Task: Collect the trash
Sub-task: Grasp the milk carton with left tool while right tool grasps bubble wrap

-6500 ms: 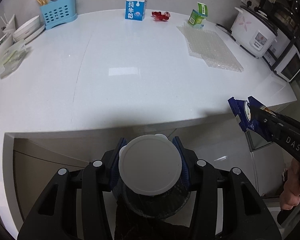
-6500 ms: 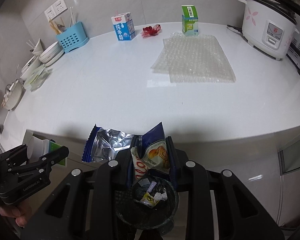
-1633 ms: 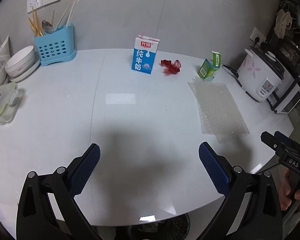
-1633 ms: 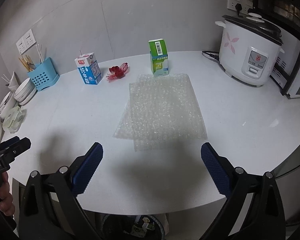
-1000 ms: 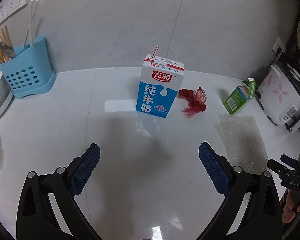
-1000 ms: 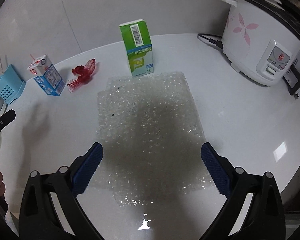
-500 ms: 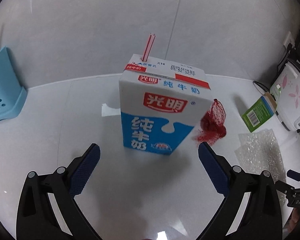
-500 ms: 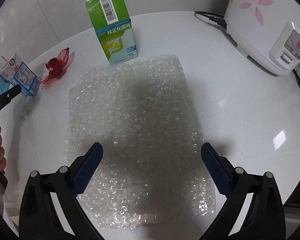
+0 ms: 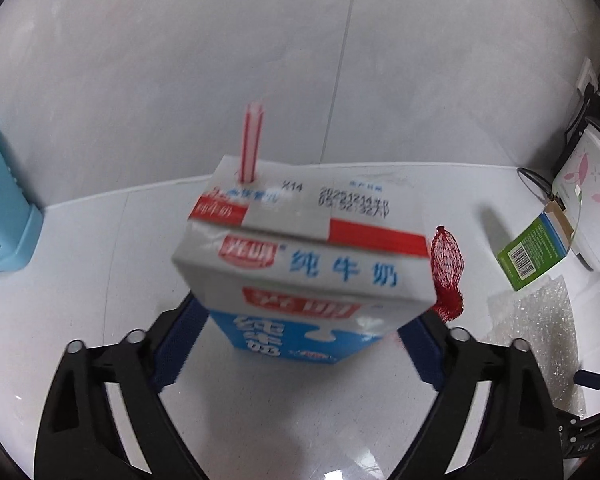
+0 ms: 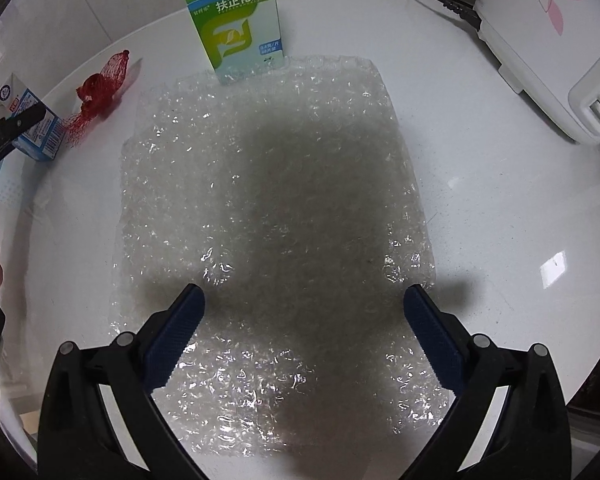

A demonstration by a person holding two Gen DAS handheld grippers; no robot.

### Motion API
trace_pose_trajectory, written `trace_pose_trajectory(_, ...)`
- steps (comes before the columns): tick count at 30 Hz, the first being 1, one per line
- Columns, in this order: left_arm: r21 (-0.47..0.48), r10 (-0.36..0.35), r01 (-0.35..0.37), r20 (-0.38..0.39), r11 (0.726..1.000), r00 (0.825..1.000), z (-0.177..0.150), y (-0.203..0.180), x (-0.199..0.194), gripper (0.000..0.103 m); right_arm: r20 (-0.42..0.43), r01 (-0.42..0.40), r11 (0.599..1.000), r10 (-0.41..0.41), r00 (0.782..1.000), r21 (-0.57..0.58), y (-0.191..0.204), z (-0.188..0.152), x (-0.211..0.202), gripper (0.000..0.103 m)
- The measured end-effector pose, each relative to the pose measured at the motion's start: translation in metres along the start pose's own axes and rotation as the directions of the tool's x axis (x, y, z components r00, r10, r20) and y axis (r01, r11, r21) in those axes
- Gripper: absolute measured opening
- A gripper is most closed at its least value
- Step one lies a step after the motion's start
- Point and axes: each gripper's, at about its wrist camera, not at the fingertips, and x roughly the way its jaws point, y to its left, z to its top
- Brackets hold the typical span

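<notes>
— Inspector: Count your cartons for me.
— Operator: One milk carton (image 9: 304, 280) with one striped straw (image 9: 251, 142) in its top, and one green box (image 10: 236, 20).
— Inspector: You have also one sheet of bubble wrap (image 10: 272, 220), one red mesh net (image 10: 96, 96), one rice cooker (image 10: 552, 44) and one blue utensil holder (image 9: 4, 208). Note two grippers, one in each of your hands.

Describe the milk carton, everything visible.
The milk carton is a small paperboard box, white above, blue below, with a red logo, blue Chinese lettering and a printed date code on top. A red-and-white striped straw stands in its top. It stands upright on the white counter, between the closing jaws of the left gripper. Red mesh netting lies just behind it.
</notes>
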Motion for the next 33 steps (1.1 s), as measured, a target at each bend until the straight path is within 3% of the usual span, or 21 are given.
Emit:
trace_pose_trajectory(3,0.003,-0.007,0.007,0.000,1.000,1.000,0.003,0.000,0.001,0.066,-0.003,0.007,1.000,-0.007,1.000,-0.002,0.000,-0.001,0.001,0.095)
trace_pose_trajectory(12,0.005,-0.011,0.011,0.011,1.000,1.000,0.002,0.000,-0.010,0.064,-0.029,0.010,1.000,-0.010,1.000,0.010,0.002,0.001,0.000,0.090)
trace_pose_trajectory(17,0.004,-0.015,0.015,0.009,1.000,1.000,-0.002,-0.005,-0.020,0.064,-0.037,0.011,1.000,-0.011,0.999,0.017,0.005,0.001,-0.002,0.082)
trace_pose_trajectory(20,0.000,-0.022,0.022,0.001,1.000,1.000,-0.006,-0.007,-0.028,0.064,-0.030,0.012,1.000,-0.011,0.999,0.023,0.005,-0.001,-0.007,0.071)
trace_pose_trajectory(23,0.006,-0.019,0.019,-0.001,1.000,1.000,-0.012,-0.009,-0.038,0.064,-0.023,0.007,0.999,-0.007,1.000,0.033,0.005,-0.003,-0.013,0.050)
trace_pose_trajectory(25,0.003,-0.022,0.022,-0.002,1.000,1.000,-0.019,-0.002,-0.051,0.064,-0.020,0.003,0.999,-0.002,1.000,0.036,0.005,-0.005,-0.017,0.031)
trace_pose_trajectory(28,0.002,-0.023,0.023,-0.003,1.000,1.000,-0.027,-0.002,-0.064,0.064,-0.011,0.000,0.999,0.001,1.000,0.034,0.009,-0.005,-0.020,0.015)
trace_pose_trajectory(33,-0.001,-0.016,0.016,-0.003,1.000,1.000,-0.039,-0.001,-0.084,0.064,0.009,0.013,0.999,-0.014,1.000,0.040,0.009,-0.014,-0.030,0.009)
